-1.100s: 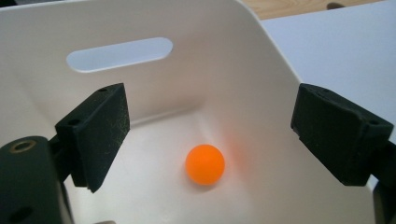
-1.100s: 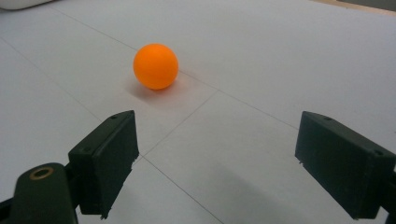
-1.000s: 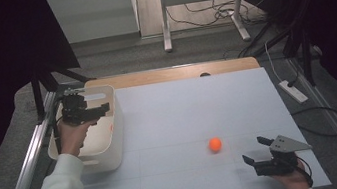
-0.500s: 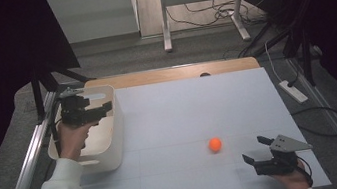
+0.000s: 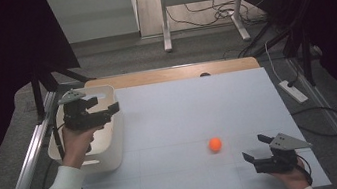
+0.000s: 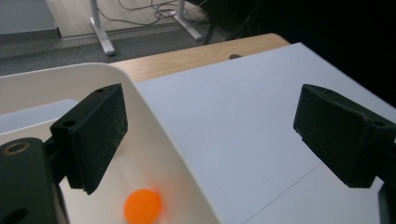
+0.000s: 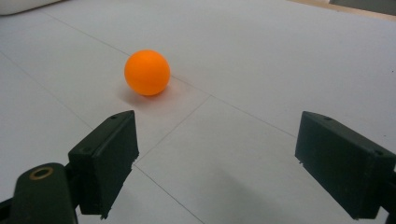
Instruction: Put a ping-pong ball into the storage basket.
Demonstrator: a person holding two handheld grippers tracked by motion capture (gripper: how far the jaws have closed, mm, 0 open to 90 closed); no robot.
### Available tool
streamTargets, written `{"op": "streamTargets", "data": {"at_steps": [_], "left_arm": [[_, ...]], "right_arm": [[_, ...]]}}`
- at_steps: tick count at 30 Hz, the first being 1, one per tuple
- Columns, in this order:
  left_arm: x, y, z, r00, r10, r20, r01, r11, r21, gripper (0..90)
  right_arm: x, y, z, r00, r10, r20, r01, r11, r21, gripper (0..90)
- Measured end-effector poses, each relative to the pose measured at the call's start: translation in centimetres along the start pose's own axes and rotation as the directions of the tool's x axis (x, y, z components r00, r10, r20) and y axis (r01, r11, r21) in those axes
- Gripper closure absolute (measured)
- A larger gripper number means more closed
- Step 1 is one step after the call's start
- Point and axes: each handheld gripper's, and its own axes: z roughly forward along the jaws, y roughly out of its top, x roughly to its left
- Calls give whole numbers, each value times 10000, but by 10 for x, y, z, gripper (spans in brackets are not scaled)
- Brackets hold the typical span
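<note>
An orange ball (image 5: pixel 215 144) lies on the white table, a short way ahead and to the left of my right gripper (image 5: pixel 254 147). That gripper rests low near the front right edge, open and empty. In the right gripper view the ball (image 7: pixel 147 72) sits beyond the left jaw of the right gripper (image 7: pixel 229 163). My left gripper (image 5: pixel 105 105) hangs open over the right rim of a white bin (image 5: pixel 101 162). In the left gripper view a second orange ball (image 6: pixel 143 205), blurred, lies inside the bin (image 6: pixel 154 116) below the left gripper (image 6: pixel 219 135).
The white table surface (image 5: pixel 194 111) ends in a wooden strip (image 5: pixel 173 73) at the far edge. A metal rail (image 5: pixel 26 171) runs along the left side. Desk legs and cables (image 5: pixel 205 13) stand on the floor beyond, and a power strip (image 5: pixel 293 91) lies at the right.
The left gripper has shifted slightly over the bin. The right gripper and the ball on the table have stayed where they were.
</note>
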Motion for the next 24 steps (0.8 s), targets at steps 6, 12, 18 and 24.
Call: {"op": "streamTargets", "data": {"at_steps": [6,12,18,24], "left_arm": [[-10,1,-1,9996,258,132,-256,9996,-134,114],[-23,1,-1,9961,647,594,-631,9976,-275,117],[-30,1,-1,9912,919,957,-880,9952,-438,121],[-37,2,2,9877,1014,1192,-962,9942,-484,124]], "right_arm": [[2,-1,0,10000,-52,-65,52,10000,36,131],[3,0,0,9999,-121,-92,122,9999,64,131],[4,-1,0,9998,-134,-117,135,9999,69,131],[3,-1,0,9999,-110,-128,110,9999,35,132]]}}
